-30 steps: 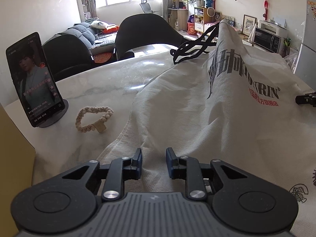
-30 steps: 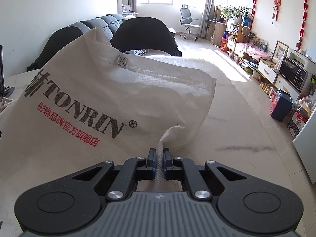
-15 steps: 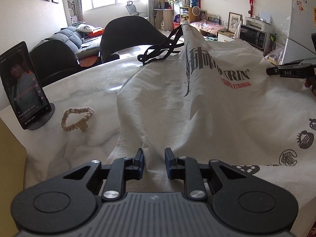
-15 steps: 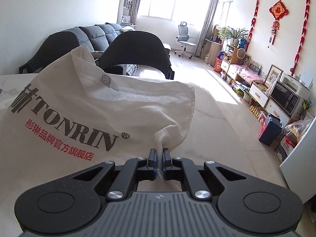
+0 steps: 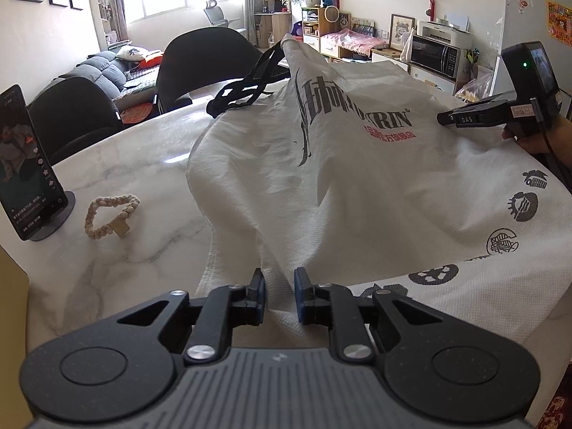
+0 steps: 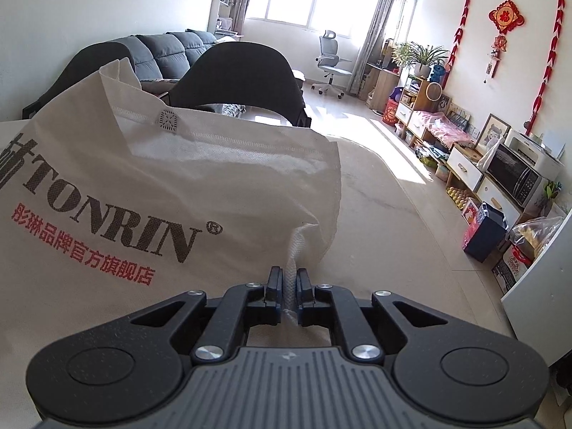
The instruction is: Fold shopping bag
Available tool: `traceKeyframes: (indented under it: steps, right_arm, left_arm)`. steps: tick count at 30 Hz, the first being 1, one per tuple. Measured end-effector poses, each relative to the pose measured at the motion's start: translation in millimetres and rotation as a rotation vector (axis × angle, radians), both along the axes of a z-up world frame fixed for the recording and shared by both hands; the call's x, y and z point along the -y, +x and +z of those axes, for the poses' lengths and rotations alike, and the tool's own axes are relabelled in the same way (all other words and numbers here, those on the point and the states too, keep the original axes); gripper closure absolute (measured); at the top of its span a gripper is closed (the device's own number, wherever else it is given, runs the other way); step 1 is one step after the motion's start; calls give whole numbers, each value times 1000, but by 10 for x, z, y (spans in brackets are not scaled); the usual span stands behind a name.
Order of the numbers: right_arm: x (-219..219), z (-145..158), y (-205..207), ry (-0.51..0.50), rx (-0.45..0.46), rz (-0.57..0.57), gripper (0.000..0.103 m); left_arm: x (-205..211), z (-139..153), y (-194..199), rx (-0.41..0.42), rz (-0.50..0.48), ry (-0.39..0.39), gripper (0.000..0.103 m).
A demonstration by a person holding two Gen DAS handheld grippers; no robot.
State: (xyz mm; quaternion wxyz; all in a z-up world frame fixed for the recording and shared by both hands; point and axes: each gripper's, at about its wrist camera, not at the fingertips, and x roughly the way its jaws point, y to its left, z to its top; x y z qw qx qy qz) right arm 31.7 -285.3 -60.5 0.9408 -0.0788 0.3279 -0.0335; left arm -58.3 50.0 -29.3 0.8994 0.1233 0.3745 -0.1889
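Note:
The white shopping bag (image 5: 357,186) with dark lettering lies rumpled across the marble table (image 5: 143,164), its black handles (image 5: 250,85) at the far end. My left gripper (image 5: 280,286) straddles a raised fold at the bag's near edge. Its jaws are closing, with a gap still on each side of the fabric. My right gripper (image 6: 289,282) pinches a bunched corner of the bag (image 6: 143,186) and holds it up off the table. Its jaws are opening, but the fabric still fills the gap. From the left wrist view, the right gripper (image 5: 443,118) shows at the bag's far right, held by a hand.
A phone on a stand (image 5: 28,164) and a braided ring (image 5: 111,214) sit on the table left of the bag. Black chairs (image 5: 207,60) stand behind the far edge. The table's right edge (image 6: 411,236) drops to the floor.
The left jaws have narrowed around the fold. The right jaws have parted slightly on the bunched corner. The right gripper has come closer, and the bag's right side is drawn over.

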Motion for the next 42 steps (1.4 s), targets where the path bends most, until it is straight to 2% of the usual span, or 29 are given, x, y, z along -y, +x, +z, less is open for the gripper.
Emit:
traceKeyframes:
  steps: [4, 6, 8, 10, 16, 22, 26, 31, 37, 39, 42]
  right_arm:
    - [15, 15, -3, -10, 3, -14, 82]
    - [50, 42, -31, -2, 11, -26, 79]
    - [67, 71, -50, -1, 16, -37, 74]
    - [91, 91, -75, 7, 18, -43, 68]
    - [156, 163, -155, 40, 13, -55, 47]
    - [202, 197, -208, 84, -14, -57, 40]
    - [239, 173, -212, 127, -41, -52, 40]
    - [237, 115, -188, 131, -60, -57, 40]
    - [247, 70, -186, 139, -58, -57, 40]
    - [246, 67, -188, 142, -55, -55, 40]
    - [248, 65, -195, 148, -52, -51, 42]
  left_arm:
    - [-32, 34, 18, 2, 10, -5, 83]
    - [-55, 64, 12, 10, 11, -3, 74]
    - [-81, 101, 1, 22, 10, 0, 60]
    - [-108, 139, -10, 33, 9, 1, 52]
    - [-204, 242, 53, 53, 40, 0, 41]
    - [-253, 293, 293, 40, 72, -15, 40]
    - [-261, 253, 513, 19, 107, -29, 40]
    - [-245, 150, 742, -3, 158, -26, 40]
    - [-173, 75, 850, -11, 147, -21, 42]
    - [-161, 47, 893, -14, 151, -27, 43]
    - [-161, 7, 947, -25, 168, -43, 53]
